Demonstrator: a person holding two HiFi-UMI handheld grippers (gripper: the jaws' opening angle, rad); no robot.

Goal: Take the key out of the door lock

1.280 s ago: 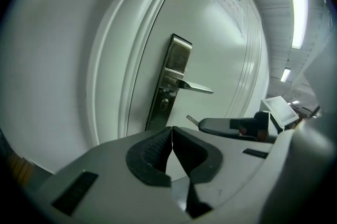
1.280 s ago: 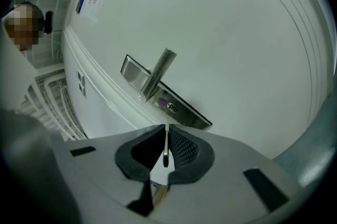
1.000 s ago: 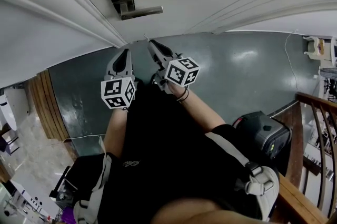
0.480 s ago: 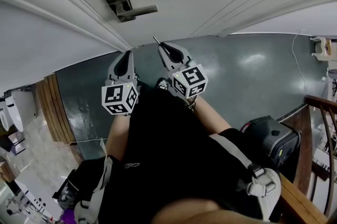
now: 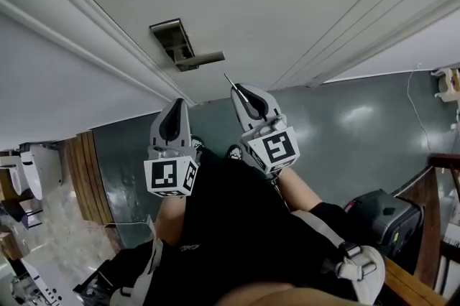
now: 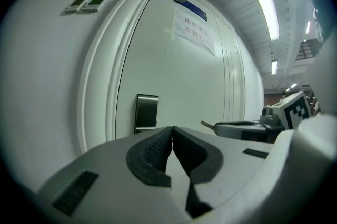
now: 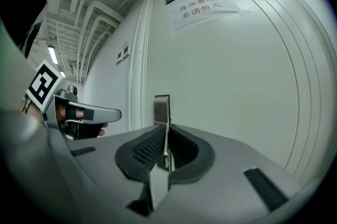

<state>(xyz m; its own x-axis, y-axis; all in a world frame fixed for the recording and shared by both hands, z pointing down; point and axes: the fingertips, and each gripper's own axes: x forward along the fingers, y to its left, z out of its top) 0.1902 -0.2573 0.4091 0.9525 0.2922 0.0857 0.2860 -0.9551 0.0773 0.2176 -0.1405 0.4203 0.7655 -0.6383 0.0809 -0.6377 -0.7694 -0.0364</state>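
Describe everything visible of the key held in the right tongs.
The thin silver metal key stands edge-on, clamped between the dark ribbed pads of the right tongs. Only a narrow strip of it shows there. In the head view its slim tip pokes out past the tong tips towards the white door. It is out of the lock, apart from the brushed-metal lock plate. Only the pads are seen touching it.
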